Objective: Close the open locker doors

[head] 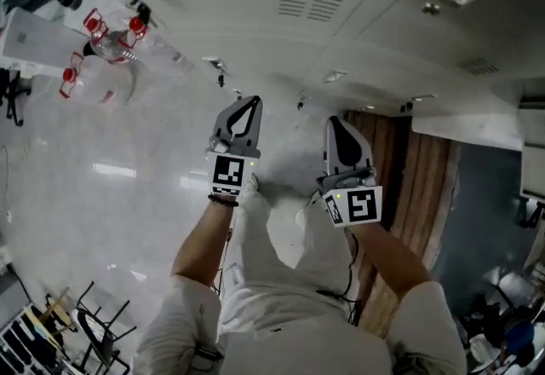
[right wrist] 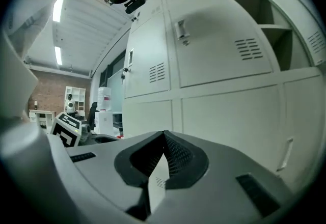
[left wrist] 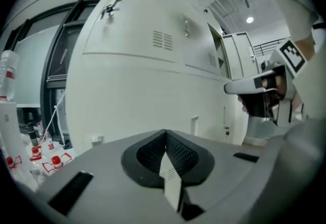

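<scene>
both claws are pressed together, nothing between the jaws in either gripper view. left gripper (head: pixel 249 105) and right gripper (head: pixel 336 126) are held out side by side in front of the person, apart from each other. both point at the white locker bank (head: pixel 281 32) and touch nothing. each carries its marker cube (head: pixel 228 173) at the wrist end, with the forearms (head: pixel 200 245) behind.

task item: in the right gripper view the bank fills the right half. a vented door (right wrist: pixel 224 50) with a handle (right wrist: pixel 181 30) near its left edge sits in the upper row. just right of it is an open compartment (right wrist: pixel 280 45) with a shelf (right wrist: pixel 274 26) inside. can't tell whether the vented door is itself ajar or belongs to that compartment. the lower-row panels under it look shut.

left gripper view: a closed door (left wrist: pixel 153 29) with a louvre vent is straight ahead, and the right gripper shows at the right edge. more lockers stand further back on the right, too small to tell how their doors stand.

surroundings: bottles with red caps (left wrist: pixel 38 157) sit low at left in the left gripper view; the same kind of cluster shows at top left in the head view. wood panelling (head: pixel 417 194) is to the right of the right gripper in the head view. a water dispenser (right wrist: pixel 104 108) stands far left in the right gripper view.
</scene>
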### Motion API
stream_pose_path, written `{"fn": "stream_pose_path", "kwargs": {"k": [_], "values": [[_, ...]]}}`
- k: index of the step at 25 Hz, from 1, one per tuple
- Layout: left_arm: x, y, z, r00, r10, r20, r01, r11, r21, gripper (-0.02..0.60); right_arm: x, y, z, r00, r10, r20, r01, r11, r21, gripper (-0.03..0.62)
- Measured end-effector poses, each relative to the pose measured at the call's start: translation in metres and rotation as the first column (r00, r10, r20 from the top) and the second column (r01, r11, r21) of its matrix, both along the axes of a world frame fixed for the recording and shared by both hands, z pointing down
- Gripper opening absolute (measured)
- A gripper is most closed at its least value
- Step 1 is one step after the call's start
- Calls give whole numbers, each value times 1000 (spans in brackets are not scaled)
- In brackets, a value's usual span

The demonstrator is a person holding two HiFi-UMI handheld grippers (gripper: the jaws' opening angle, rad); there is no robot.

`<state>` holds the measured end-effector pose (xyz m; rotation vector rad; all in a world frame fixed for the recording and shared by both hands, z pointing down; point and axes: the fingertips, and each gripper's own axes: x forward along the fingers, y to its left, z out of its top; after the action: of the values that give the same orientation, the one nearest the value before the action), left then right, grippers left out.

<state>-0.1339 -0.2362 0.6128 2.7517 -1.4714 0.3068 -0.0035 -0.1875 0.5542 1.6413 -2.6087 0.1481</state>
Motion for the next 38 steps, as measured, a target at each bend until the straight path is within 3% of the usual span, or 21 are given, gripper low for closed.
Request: {"fn": "stream_pose_path", "kwargs": {"k": [5, 10, 12, 15, 20, 24, 29, 33, 35, 38], "values": [[137, 29, -84, 986, 145, -75, -145, 989, 13, 5, 104, 26, -62, 994, 108, 16, -108, 994, 18, 11], [293, 73, -152, 943, 303, -140, -303, 953, 24, 5, 221, 68, -115, 972, 231, 42, -232, 973, 21, 11], [351, 89, -172, 912, 381, -154, -381, 924, 35, 5, 265, 82, -130, 952, 301, 48, -303, 952, 34, 11], [436, 119, -193, 847, 508, -156, -506, 861, 58, 5, 336, 108, -149, 906, 419, 62, -422, 905, 59, 11], [554, 176, -215, 750, 641, -165, -639, 766, 69, 5, 442, 161, -167, 826, 560, 64, -563, 823, 68, 11], [623, 214, -219, 680, 716, -156, -716, 695, 69, 5, 501, 198, -173, 767, 639, 59, -642, 763, 82, 11], [681, 239, -224, 637, 762, -120, -757, 647, 89, 5, 553, 228, -180, 712, 697, 80, -702, 706, 97, 11], [715, 244, -224, 626, 774, -93, -770, 633, 79, 53, 573, 242, -184, 685, 724, 80, -728, 676, 114, 11], [731, 241, -223, 640, 765, -78, -761, 644, 77, 104, 581, 249, -185, 670, 737, 82, -741, 661, 115, 11], [750, 235, -221, 669, 741, -51, -738, 671, 65, 111, 588, 256, -189, 657, 749, 89, -753, 646, 121, 11]]}}
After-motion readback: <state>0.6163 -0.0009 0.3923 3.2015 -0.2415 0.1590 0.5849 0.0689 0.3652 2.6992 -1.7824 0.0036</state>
